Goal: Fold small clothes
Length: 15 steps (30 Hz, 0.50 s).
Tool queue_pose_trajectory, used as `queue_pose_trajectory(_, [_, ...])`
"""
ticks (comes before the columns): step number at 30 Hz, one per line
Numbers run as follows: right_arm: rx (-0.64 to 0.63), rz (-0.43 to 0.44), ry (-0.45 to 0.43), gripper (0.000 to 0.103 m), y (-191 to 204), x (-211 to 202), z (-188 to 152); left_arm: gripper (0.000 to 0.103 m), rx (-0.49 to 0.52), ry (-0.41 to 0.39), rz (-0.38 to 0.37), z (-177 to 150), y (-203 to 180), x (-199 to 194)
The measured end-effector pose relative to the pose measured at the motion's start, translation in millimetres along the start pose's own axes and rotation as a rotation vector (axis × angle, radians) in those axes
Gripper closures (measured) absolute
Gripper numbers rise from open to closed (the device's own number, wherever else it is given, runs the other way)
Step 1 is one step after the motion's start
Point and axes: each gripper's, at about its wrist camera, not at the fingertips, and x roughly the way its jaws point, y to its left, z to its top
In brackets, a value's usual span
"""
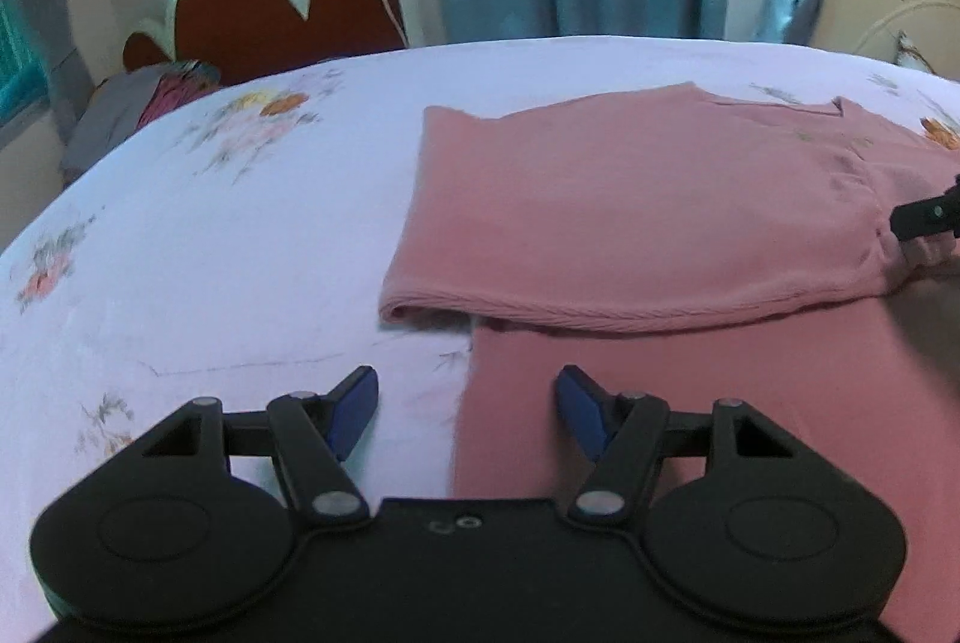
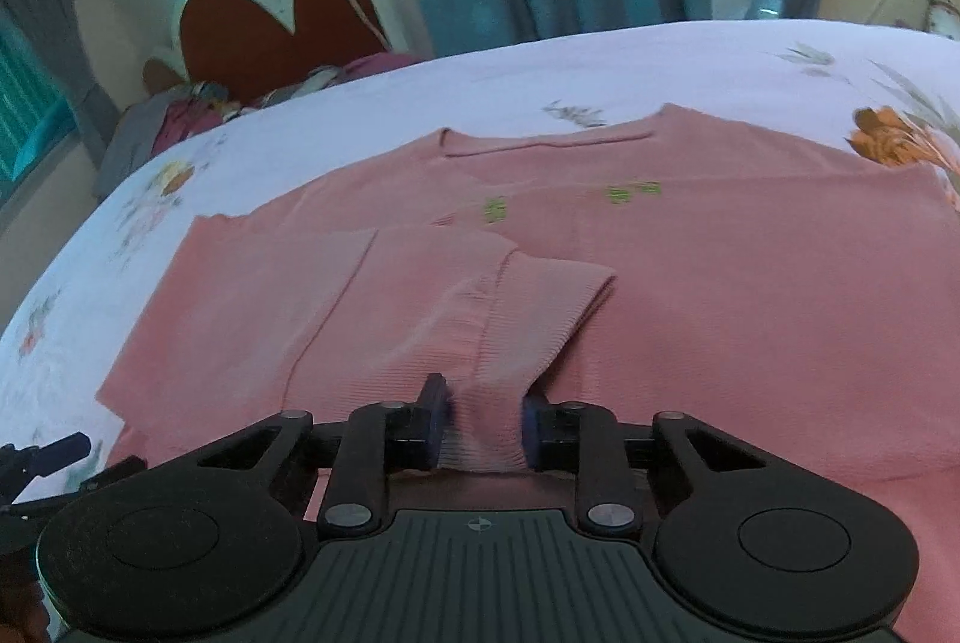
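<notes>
1. The pink knit sweater [image 2: 690,283] is lying flat on the floral bedsheet [image 1: 210,235], one side already folded inward — probably to narrow it.
2. The right gripper [image 2: 483,424] is pinching the ribbed sleeve cuff [image 2: 480,403], likely for carrying the sleeve across the body.
3. The left gripper [image 1: 467,412] is hovering spread over the sweater's near edge, gripping nothing.
4. The right wrist view is showing the pinch and the neckline [image 2: 546,142]; the left view is showing the folded hem [image 1: 540,310] — and only the other gripper's tip.
</notes>
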Motion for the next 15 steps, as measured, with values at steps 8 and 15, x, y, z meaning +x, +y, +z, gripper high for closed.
queue_pose_trajectory(8, [-0.095, -0.069, -0.15, 0.099, 4, -29, 20, 0.035, -0.048, -0.022, 0.022, 12, 7, 20])
queue_pose_trajectory(15, [-0.055, -0.031, -0.069, 0.101, -25, -26, 27, 0.031, -0.05, -0.024, 0.024, 9, 8, 24])
